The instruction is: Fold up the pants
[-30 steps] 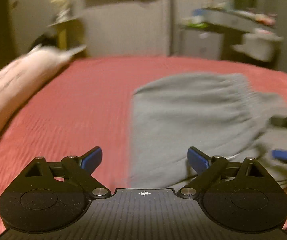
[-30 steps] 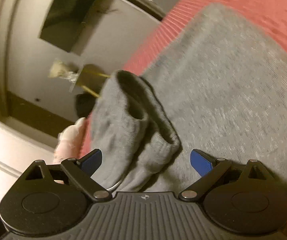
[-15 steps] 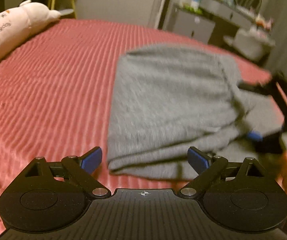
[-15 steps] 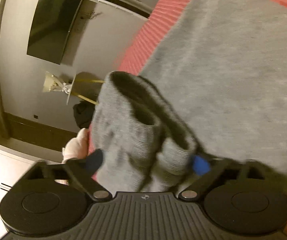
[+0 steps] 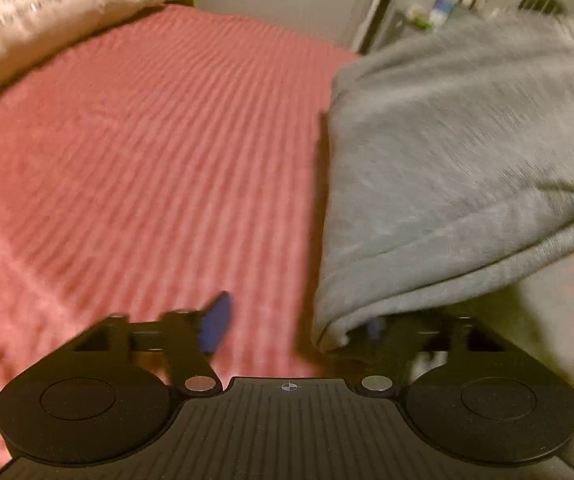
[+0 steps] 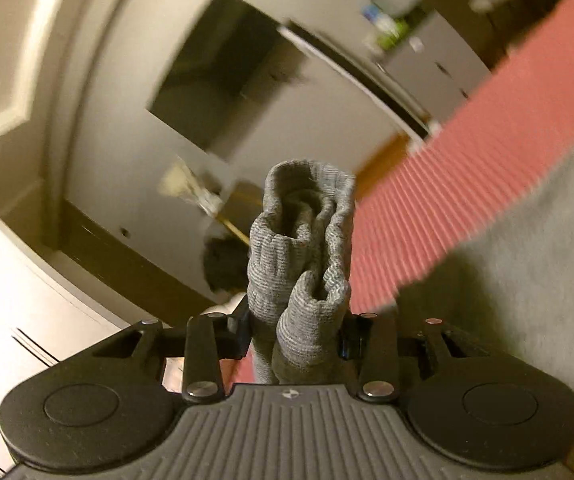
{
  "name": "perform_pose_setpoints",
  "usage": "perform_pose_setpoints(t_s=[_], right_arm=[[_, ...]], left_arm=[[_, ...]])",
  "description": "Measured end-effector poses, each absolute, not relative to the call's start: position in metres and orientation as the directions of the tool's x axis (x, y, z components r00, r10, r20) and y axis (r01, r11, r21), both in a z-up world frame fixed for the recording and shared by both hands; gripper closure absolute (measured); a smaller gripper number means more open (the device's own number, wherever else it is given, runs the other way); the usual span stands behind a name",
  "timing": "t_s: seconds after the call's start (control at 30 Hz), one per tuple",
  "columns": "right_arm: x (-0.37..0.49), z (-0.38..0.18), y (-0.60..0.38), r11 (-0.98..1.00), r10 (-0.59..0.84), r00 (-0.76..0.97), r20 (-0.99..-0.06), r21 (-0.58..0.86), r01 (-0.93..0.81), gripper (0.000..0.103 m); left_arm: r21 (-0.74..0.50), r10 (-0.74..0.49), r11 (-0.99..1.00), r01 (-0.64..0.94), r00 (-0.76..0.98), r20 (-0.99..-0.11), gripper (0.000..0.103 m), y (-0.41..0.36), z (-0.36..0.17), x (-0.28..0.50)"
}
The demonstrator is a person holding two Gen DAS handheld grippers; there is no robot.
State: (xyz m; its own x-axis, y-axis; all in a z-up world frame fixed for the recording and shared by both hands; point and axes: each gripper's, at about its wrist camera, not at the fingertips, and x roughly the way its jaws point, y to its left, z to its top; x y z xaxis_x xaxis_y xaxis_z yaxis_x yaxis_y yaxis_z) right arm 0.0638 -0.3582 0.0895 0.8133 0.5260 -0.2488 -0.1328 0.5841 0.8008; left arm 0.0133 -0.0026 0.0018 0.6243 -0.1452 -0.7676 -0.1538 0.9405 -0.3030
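Pinching the ribbed cuffs (image 6: 303, 264) of the grey pants (image 5: 459, 168), your right gripper (image 6: 293, 334) lifts them above the red bedspread (image 5: 147, 152); your left gripper (image 5: 295, 324) gapes wide, its right finger under the folded corner.

Dark lettering on the pale pillow (image 5: 27, 16) is too blurred to read
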Motion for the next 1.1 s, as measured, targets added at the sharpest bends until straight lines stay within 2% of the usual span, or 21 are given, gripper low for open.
perform_pose_setpoints(t_s=[0.07,0.1,0.13,0.17,0.2,0.27,0.3,0.37,0.43,0.53,0.6,0.7,0.73,0.77,0.8,0.87,0.93,1.03,1.1], right_arm=[[0.056,0.092,-0.376,0.612,0.491,0.832,-0.257,0.782,-0.120,0.065],[0.051,0.088,-0.385,0.621,0.471,0.841,-0.267,0.777,-0.101,0.065],[0.047,0.080,-0.397,0.626,0.448,0.848,-0.283,0.776,-0.072,0.065],[0.042,0.070,-0.410,0.626,0.420,0.853,-0.309,0.779,-0.026,0.065],[0.039,0.059,-0.419,0.620,0.398,0.854,-0.336,0.784,0.019,0.064],[0.036,0.028,-0.442,0.594,0.357,0.839,-0.411,0.793,0.136,0.062],[0.036,0.011,-0.451,0.571,0.349,0.814,-0.463,0.794,0.207,0.058],[0.037,-0.020,-0.465,0.527,0.360,0.745,-0.562,0.781,0.335,0.040],[0.033,-0.037,-0.471,0.486,0.398,0.736,-0.547,0.807,0.336,0.035],[0.038,-0.038,-0.467,0.466,0.425,0.751,-0.506,0.833,0.297,0.014],[0.047,-0.039,-0.461,0.486,0.421,0.747,-0.515,0.823,0.293,0.011],[0.055,-0.040,-0.455,0.518,0.400,0.746,-0.532,0.803,0.294,0.016],[0.059,-0.038,-0.450,0.538,0.385,0.748,-0.541,0.790,0.294,0.037],[0.060,-0.037,-0.446,0.557,0.373,0.741,-0.558,0.774,0.302,0.064],[0.057,-0.032,-0.445,0.562,0.374,0.736,-0.564,0.769,0.303,0.063],[0.059,-0.020,-0.444,0.596,0.361,0.738,-0.571,0.749,0.289,0.064],[0.050,0.000,-0.439,0.640,0.349,0.762,-0.545,0.733,0.232,0.065],[0.044,0.029,-0.439,0.628,0.358,0.814,-0.457,0.763,0.152,0.065],[0.042,0.046,-0.441,0.629,0.358,0.837,-0.414,0.769,0.111,0.065]], left_arm=[[-0.332,-0.183,0.938,-0.097,0.677,-0.713,0.053,-0.006,0.009,0.005],[-0.321,-0.189,0.945,-0.061,0.701,-0.688,0.053,-0.010,0.014,0.000],[-0.300,-0.191,0.953,-0.030,0.711,-0.677,0.048,-0.016,0.016,-0.003],[-0.285,-0.196,0.958,-0.010,0.703,-0.683,0.034,-0.021,0.016,-0.003],[-0.276,-0.200,0.961,-0.003,0.683,-0.703,0.028,-0.025,0.014,-0.002],[-0.265,-0.207,0.964,0.004,0.637,-0.743,0.026,-0.031,0.009,0.003],[-0.267,-0.216,0.964,0.009,0.616,-0.758,0.026,-0.033,0.006,0.005],[-0.266,-0.223,0.964,0.012,0.585,-0.780,0.026,-0.035,0.003,0.008],[-0.247,-0.210,0.969,0.013,0.574,-0.791,0.021,-0.037,0.004,0.008],[-0.217,-0.185,0.976,0.014,0.576,-0.796,0.020,-0.040,0.001,0.010],[-0.189,-0.155,0.982,0.001,0.580,-0.800,0.020,-0.041,0.001,0.018],[-0.170,-0.131,0.985,-0.014,0.575,-0.808,0.024,-0.045,-0.005,0.024],[-0.178,-0.139,0.984,-0.012,0.575,-0.806,0.029,-0.045,-0.006,0.025],[-0.189,-0.149,0.982,-0.009,0.580,-0.801,0.037,-0.044,-0.006,0.024],[-0.201,-0.160,0.980,-0.004,0.585,-0.795,0.042,-0.043,-0.006,0.025],[-0.226,-0.187,0.974,0.010,0.598,-0.780,0.064,-0.042,-0.004,0.024],[-0.238,-0.202,0.971,0.028,0.627,-0.752,0.076,-0.044,0.000,0.019],[-0.252,-0.215,0.966,0.056,0.712,-0.668,0.078,-0.043,0.015,0.006],[-0.254,-0.225,0.965,0.073,0.731,-0.644,0.073,-0.043,0.019,0.003]])
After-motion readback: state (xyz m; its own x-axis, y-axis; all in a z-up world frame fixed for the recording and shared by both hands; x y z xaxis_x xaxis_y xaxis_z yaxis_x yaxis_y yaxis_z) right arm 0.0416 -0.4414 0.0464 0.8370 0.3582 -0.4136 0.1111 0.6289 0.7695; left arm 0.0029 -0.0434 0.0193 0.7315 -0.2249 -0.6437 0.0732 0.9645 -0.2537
